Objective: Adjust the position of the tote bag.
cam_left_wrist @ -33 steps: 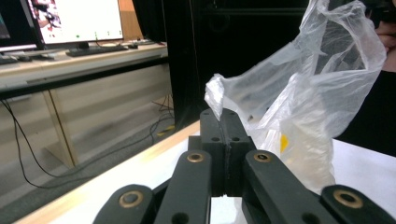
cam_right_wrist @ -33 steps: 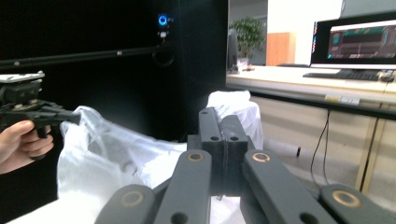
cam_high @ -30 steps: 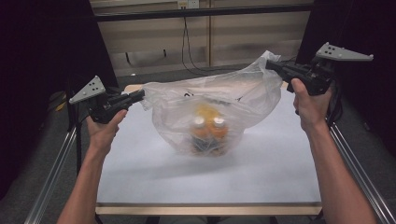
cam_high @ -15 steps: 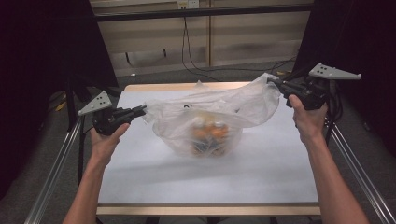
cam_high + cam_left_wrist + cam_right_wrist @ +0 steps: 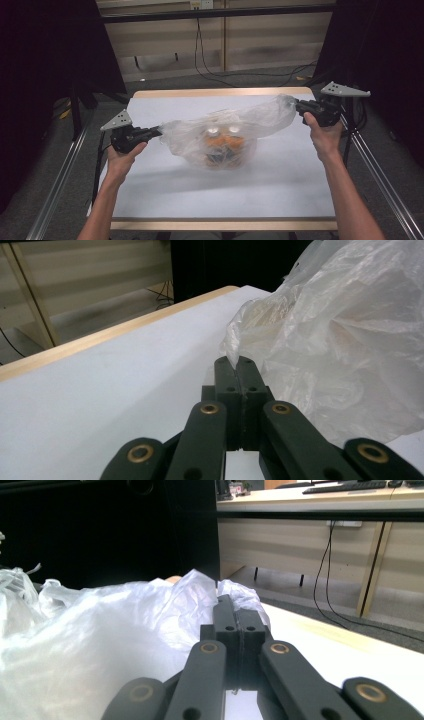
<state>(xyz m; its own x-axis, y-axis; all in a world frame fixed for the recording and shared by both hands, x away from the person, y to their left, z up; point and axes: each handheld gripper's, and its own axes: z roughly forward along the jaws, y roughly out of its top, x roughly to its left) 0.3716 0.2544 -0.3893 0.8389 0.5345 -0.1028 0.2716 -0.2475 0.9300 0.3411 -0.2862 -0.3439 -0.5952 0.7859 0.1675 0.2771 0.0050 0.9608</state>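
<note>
The clear plastic bag (image 5: pixel 225 132) sits near the middle of the tabletop (image 5: pixel 220 195), its belly resting on the white surface and its mouth drawn out sideways toward the left and right edges. Inside it, seen through the film, lie orange items with two pale round tops (image 5: pixel 222 140); what they are exactly cannot be told. The left gripper (image 5: pixel 156 132) is by the left edge of the tabletop, held in the person's left hand (image 5: pixel 121 157); in the left gripper view its fingers (image 5: pixel 226 377) are pressed fully together with a thin fold of the bag's rim pinched between them. The right gripper (image 5: pixel 298 105) is near the far right corner, raised a little above the surface in the right hand (image 5: pixel 324 135); in the right gripper view its fingers (image 5: pixel 225 617) are likewise closed tight on the crumpled plastic. The bag's film runs taut between the two grippers.
</note>
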